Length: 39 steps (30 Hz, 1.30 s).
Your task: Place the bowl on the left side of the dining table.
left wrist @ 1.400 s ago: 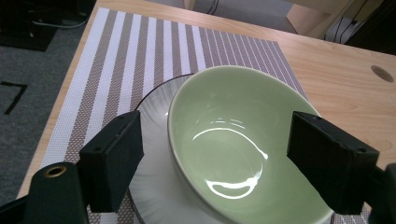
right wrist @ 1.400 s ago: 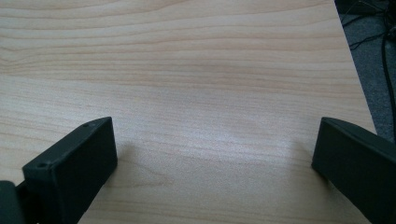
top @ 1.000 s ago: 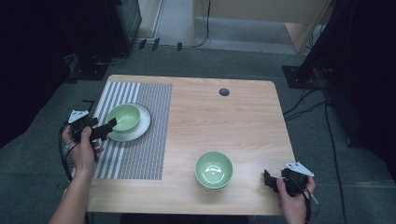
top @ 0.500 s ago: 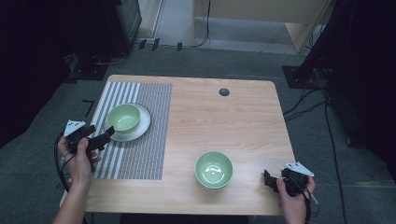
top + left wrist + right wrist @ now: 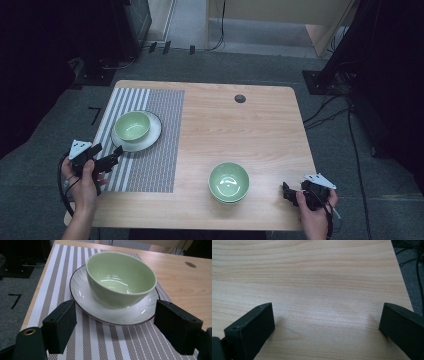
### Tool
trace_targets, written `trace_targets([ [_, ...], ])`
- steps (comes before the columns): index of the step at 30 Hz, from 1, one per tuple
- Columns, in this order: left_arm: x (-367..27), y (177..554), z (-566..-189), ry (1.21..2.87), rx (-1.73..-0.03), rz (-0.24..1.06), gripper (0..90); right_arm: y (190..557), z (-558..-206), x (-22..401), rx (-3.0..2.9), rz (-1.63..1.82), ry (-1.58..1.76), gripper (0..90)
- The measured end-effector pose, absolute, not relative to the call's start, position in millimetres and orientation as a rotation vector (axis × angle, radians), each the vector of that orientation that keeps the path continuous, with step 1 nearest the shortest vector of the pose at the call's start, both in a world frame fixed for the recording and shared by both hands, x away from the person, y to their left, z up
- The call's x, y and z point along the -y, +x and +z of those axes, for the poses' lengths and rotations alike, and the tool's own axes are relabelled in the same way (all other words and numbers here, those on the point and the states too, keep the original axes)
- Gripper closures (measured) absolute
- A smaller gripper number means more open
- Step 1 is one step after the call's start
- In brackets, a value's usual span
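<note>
Two pale green ceramic bowls are seen; the left gripper [image 5: 112,159], jaws spread empty, should be backed straight from the plated bowl [image 5: 120,278], centre frame.

Green bowl [image 5: 120,280], upper centre of the left gripper view — glossy glazed ceramic with bright highlights. White plate [image 5: 85,302] beneath it — smooth, shiny, faintly ribbed glaze. Striped placemat [image 5: 100,340], lower frame: coarse woven cloth, matt. Table [image 5: 317,277]: pale wood grain, satin finish. Left gripper [image 5: 115,327]: matt black plastic jaws.
</note>
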<state>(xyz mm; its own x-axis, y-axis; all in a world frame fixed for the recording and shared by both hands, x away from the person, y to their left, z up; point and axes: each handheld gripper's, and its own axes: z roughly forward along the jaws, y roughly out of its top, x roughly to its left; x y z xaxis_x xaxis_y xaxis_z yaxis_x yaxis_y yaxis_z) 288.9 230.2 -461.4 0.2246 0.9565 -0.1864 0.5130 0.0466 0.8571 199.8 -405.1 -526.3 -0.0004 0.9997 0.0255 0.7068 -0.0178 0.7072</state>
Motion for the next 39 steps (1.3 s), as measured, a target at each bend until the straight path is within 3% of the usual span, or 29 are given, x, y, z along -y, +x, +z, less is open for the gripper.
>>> trace_targets([
  [39, -254.0, 246.4, -500.7, 1.714, -1.452, 0.658, 17.8, 199.8, -526.4, 405.2, -1.758, 0.755, 1.775, 0.0],
])
